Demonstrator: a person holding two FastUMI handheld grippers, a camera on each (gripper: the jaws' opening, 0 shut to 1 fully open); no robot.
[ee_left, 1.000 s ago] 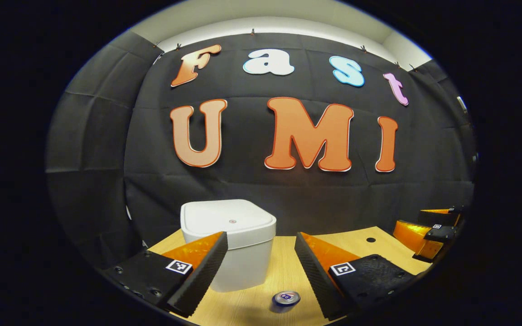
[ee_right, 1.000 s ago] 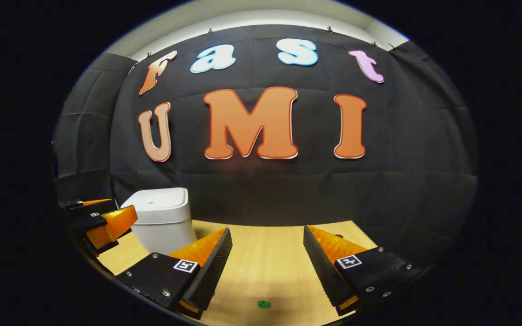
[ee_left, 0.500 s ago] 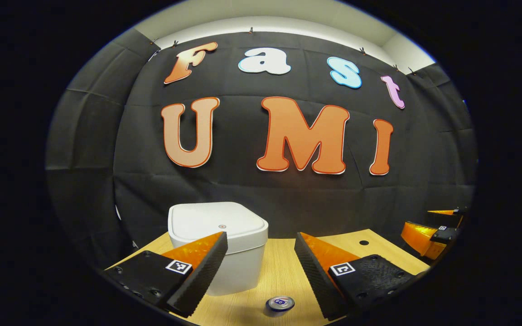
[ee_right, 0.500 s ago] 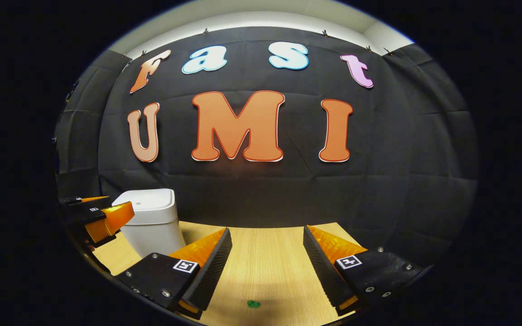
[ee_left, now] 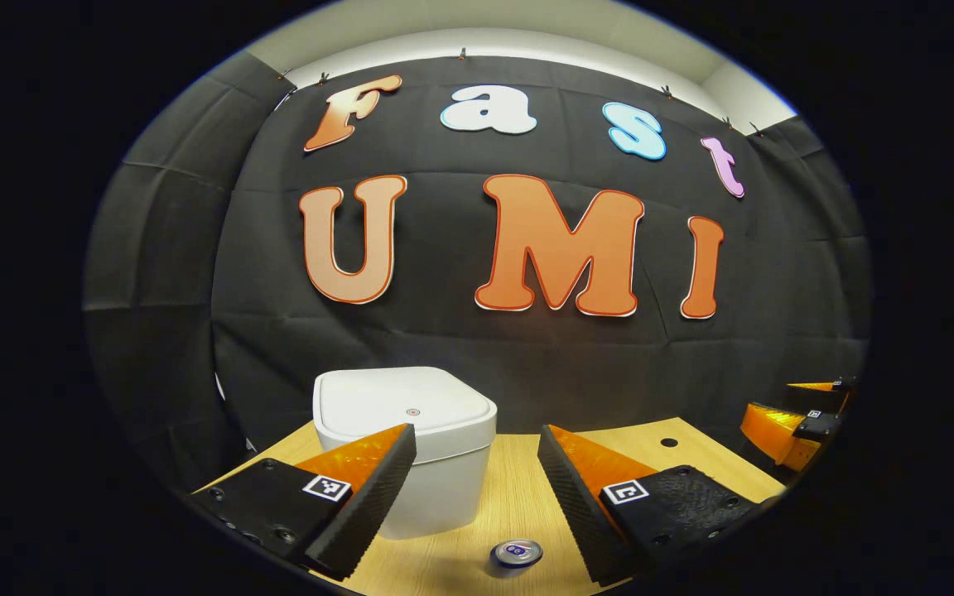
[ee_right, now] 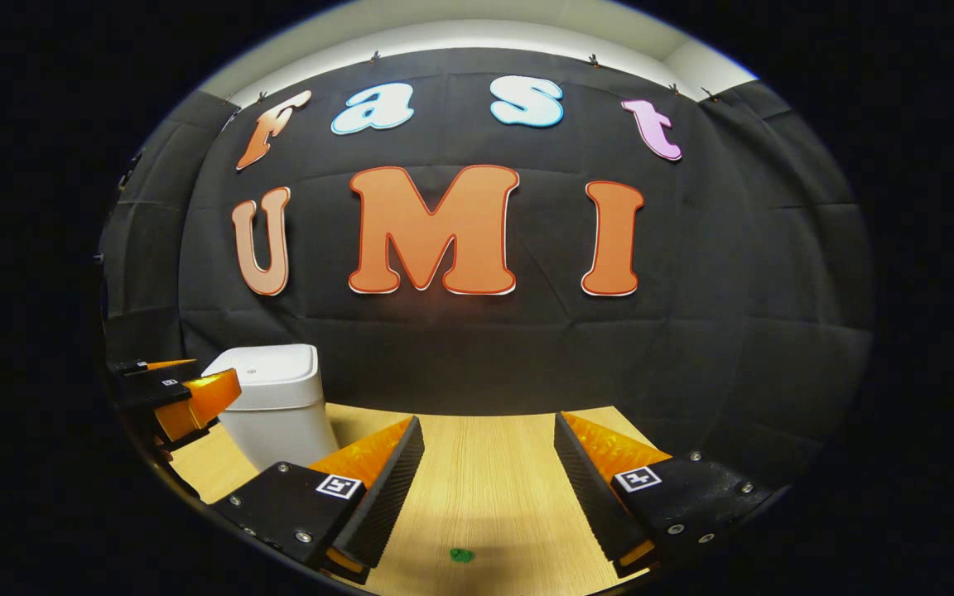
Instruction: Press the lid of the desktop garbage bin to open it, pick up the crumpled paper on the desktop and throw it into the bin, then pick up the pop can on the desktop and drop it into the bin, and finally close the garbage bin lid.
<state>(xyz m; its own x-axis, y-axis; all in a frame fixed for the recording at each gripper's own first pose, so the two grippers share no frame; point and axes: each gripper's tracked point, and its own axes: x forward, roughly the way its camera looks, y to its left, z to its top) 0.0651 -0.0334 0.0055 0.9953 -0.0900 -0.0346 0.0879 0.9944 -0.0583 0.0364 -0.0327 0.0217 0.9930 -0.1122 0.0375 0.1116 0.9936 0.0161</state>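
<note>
Barely shifted since 0.5 s ago, both grippers (ee_left: pixel 477 488) (ee_right: pixel 489 484) gape empty w/ bin (ee_left: pixel 407 439) lid shut; off-centre press may tip it.

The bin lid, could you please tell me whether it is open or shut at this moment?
Shut. The lid lies flat and flush on the bin in the left gripper view, with no gap at its rim.

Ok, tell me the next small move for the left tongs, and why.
Probably ease the left tongs forward and up over the white square plastic bin, then press its lid. The lid sits flat and closed, and both tongs are open and empty above the light wooden table, so nothing can go in yet. The small metal pop can can wait.
</note>
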